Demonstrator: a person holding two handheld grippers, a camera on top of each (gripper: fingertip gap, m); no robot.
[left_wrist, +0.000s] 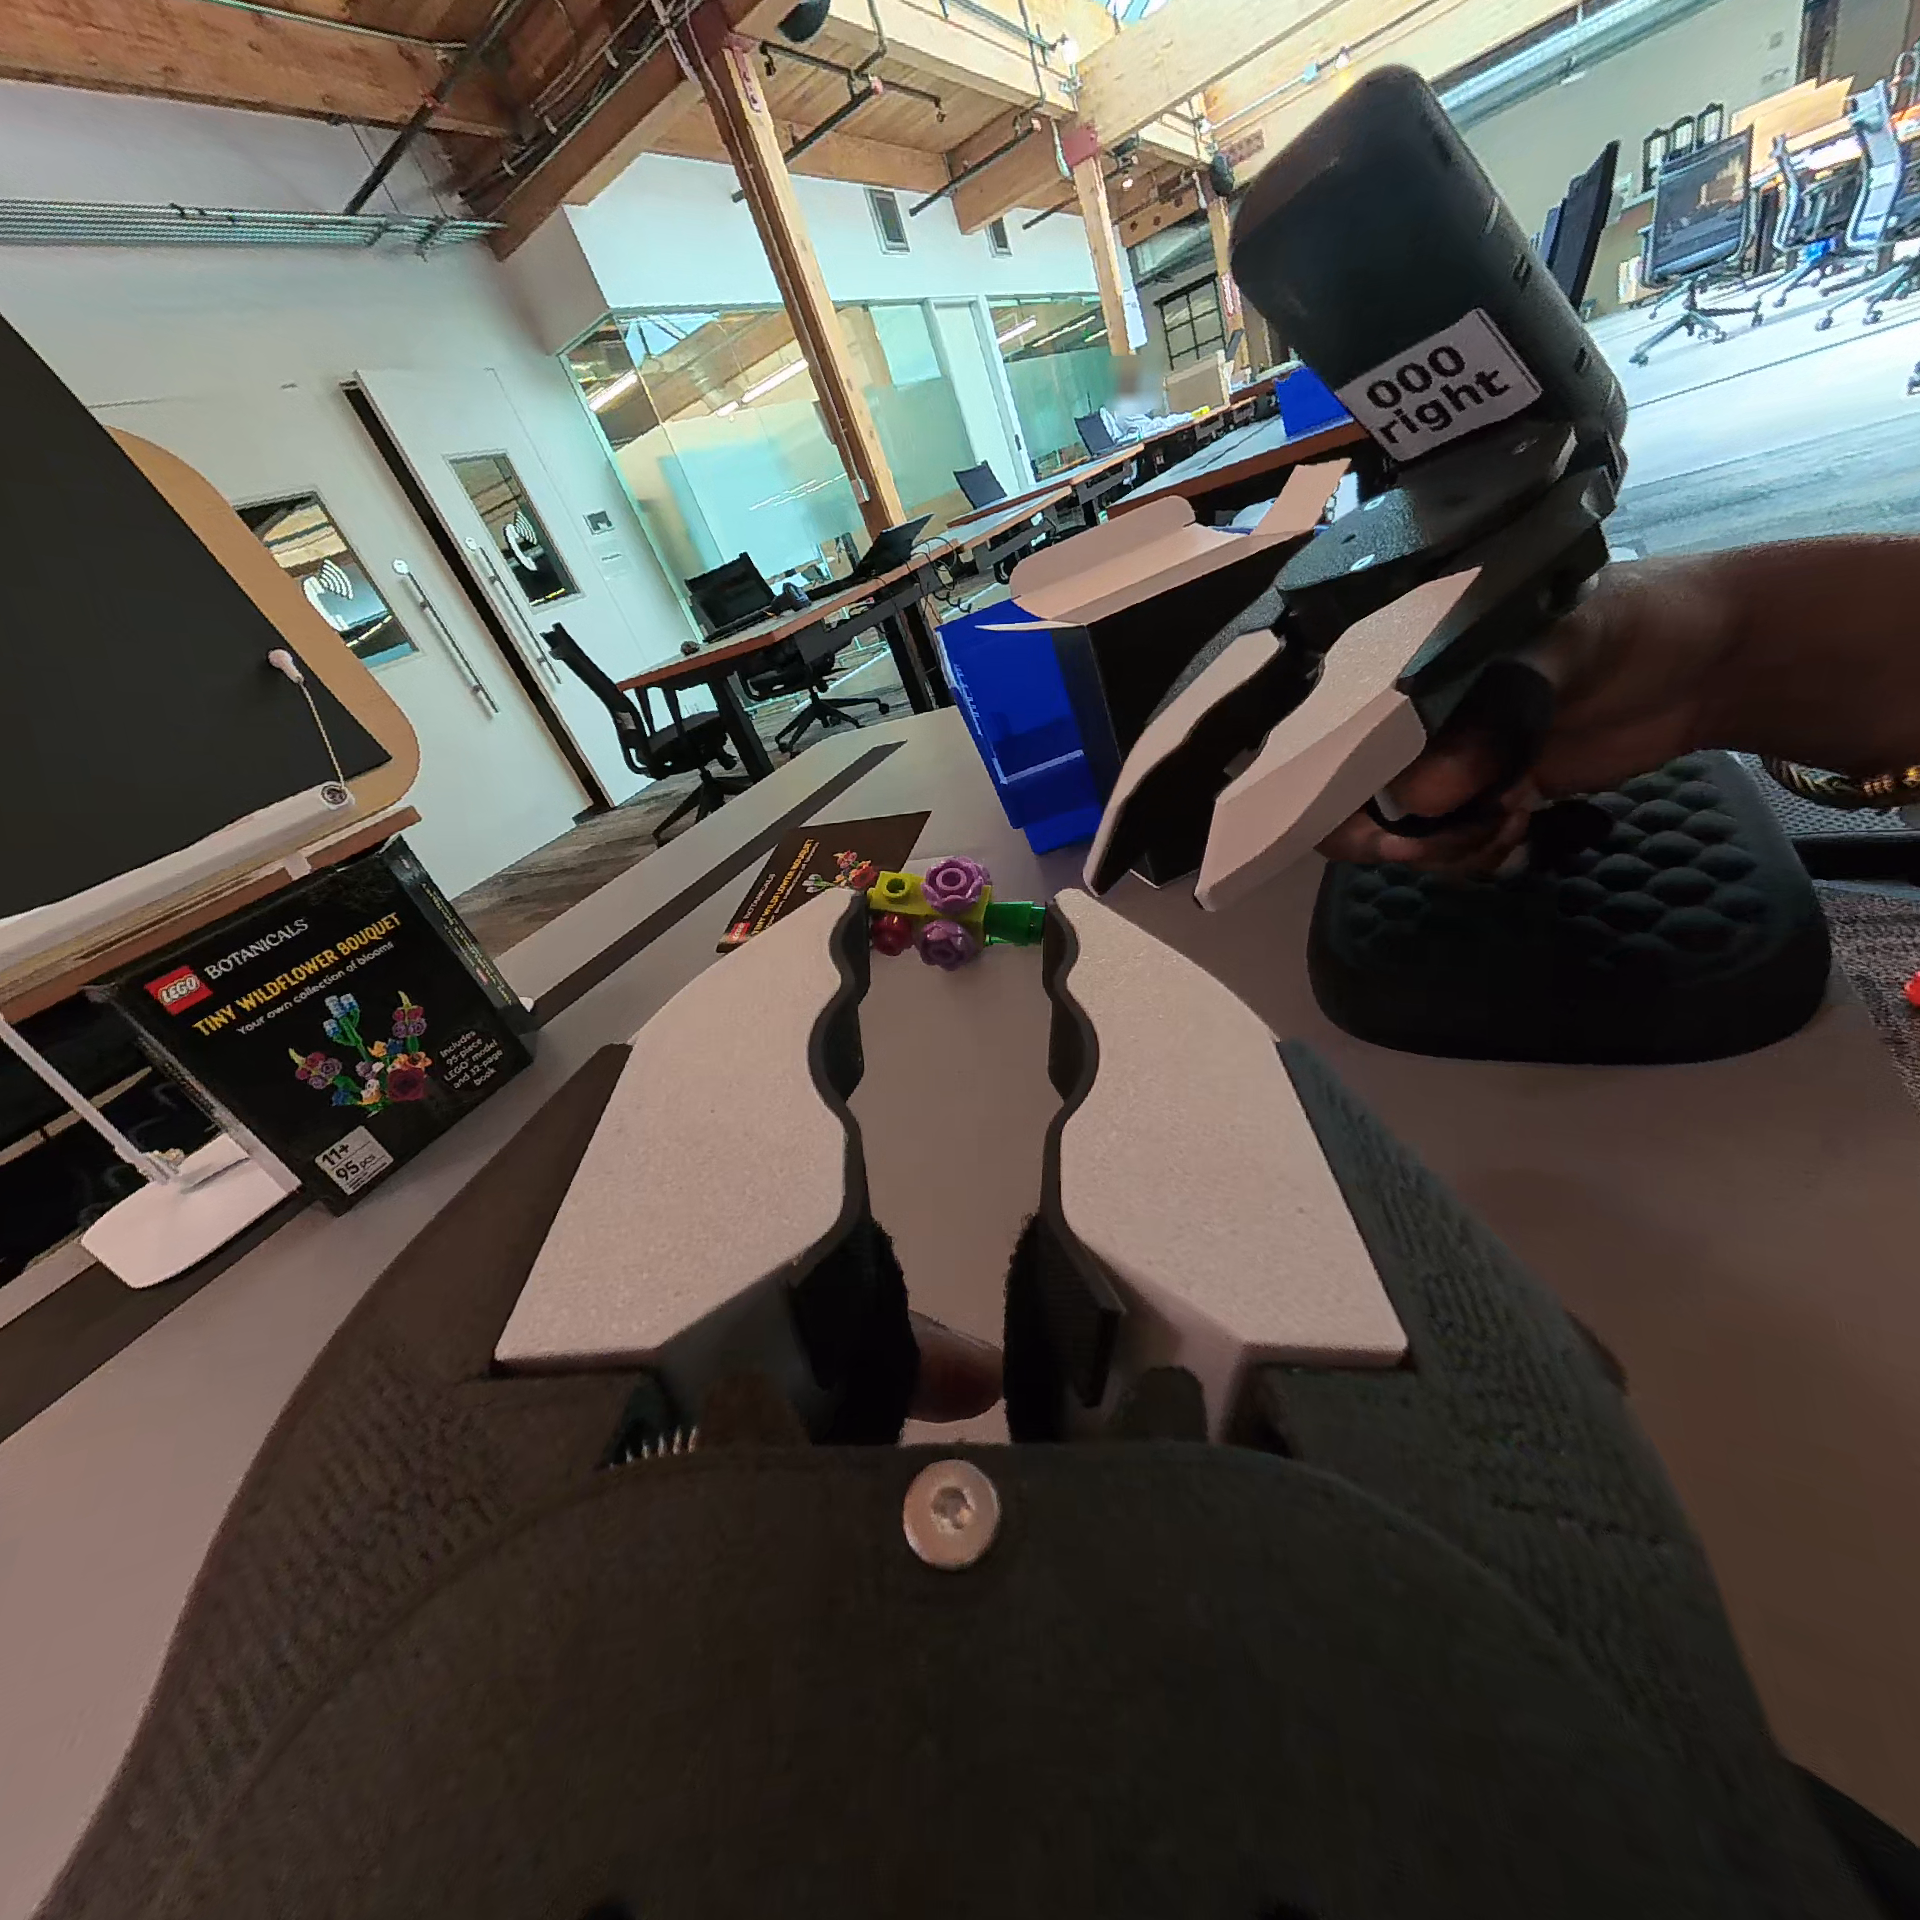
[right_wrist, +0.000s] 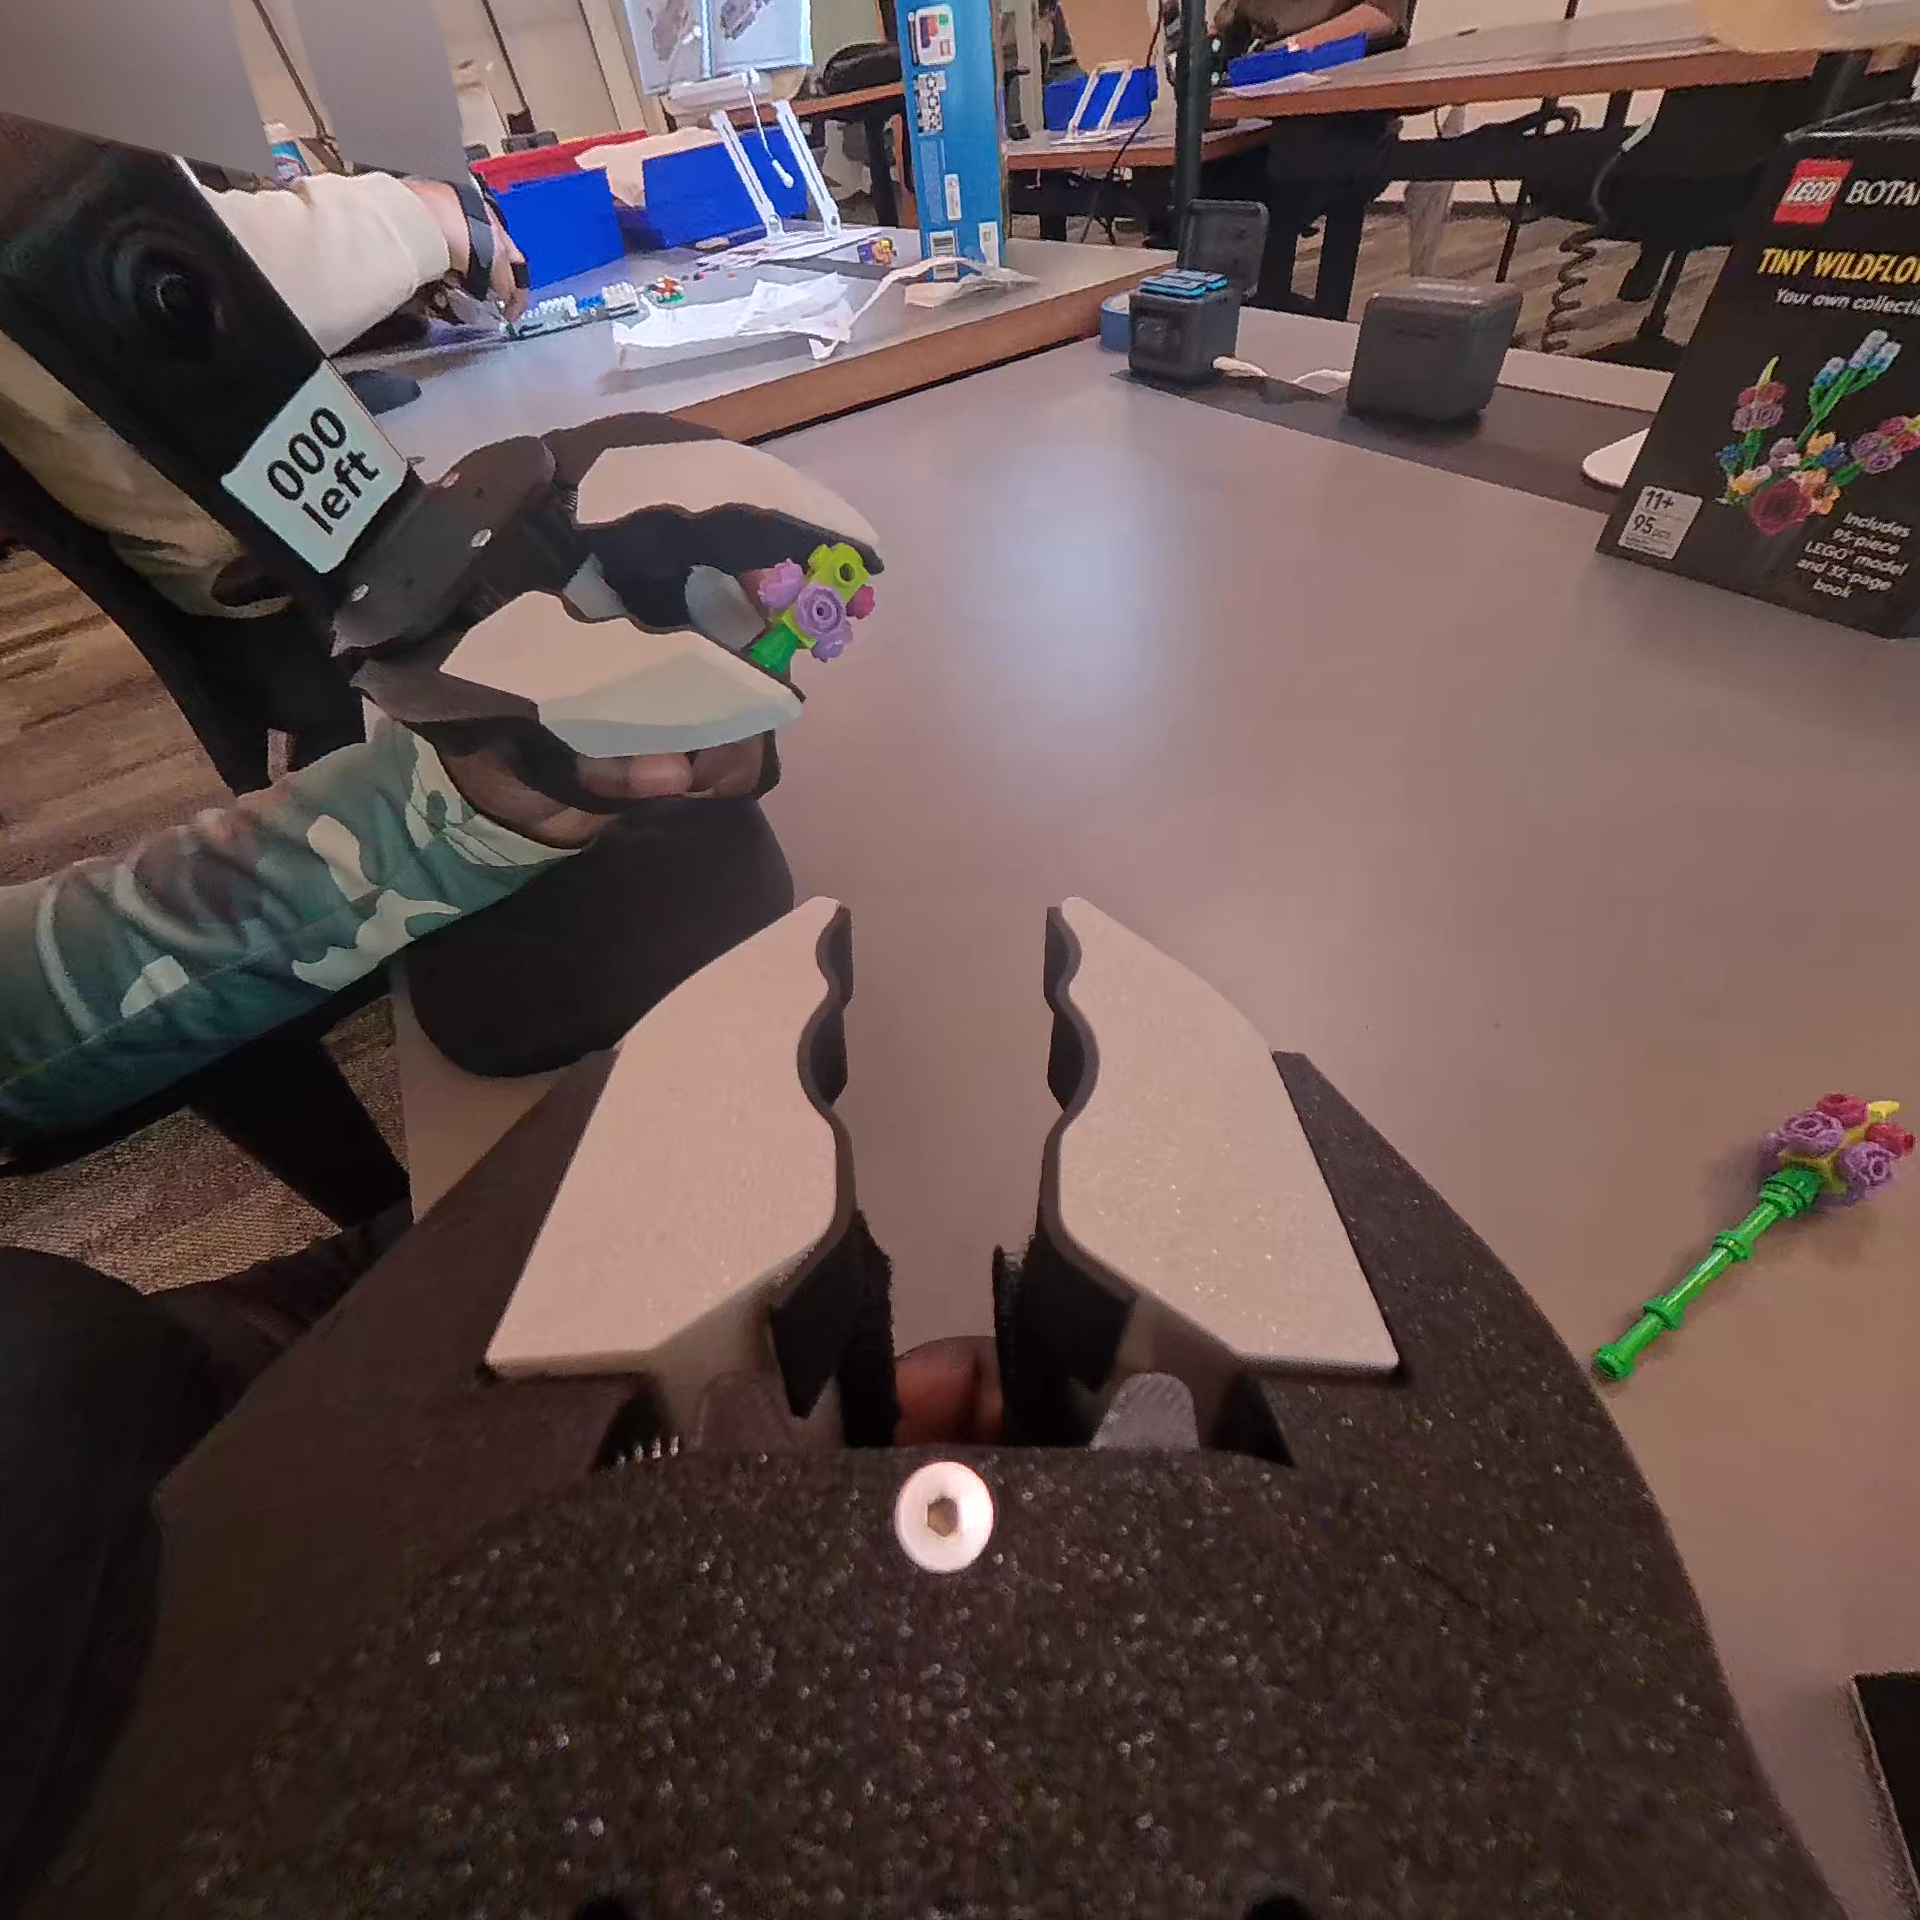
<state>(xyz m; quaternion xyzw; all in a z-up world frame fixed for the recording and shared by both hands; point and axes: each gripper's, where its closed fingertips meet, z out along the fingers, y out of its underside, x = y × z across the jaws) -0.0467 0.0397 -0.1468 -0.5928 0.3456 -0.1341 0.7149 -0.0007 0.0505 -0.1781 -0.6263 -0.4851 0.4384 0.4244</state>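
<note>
Flower head is gripped at the tips of the left tool, lifted off the surface. Right tool is released and empty, seen at 1 o'clock from the left. Stemmed flower is laid on the surface at its 3 o'clock.

Flower cluster purple, lime, green; sleeve teal camouflage; fingers grey.

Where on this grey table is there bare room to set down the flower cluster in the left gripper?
The grey table lies bare ahead of the right gripper, between the left gripper holding the flower cluster and the black box. The finished flower stem crowds the right.
</note>
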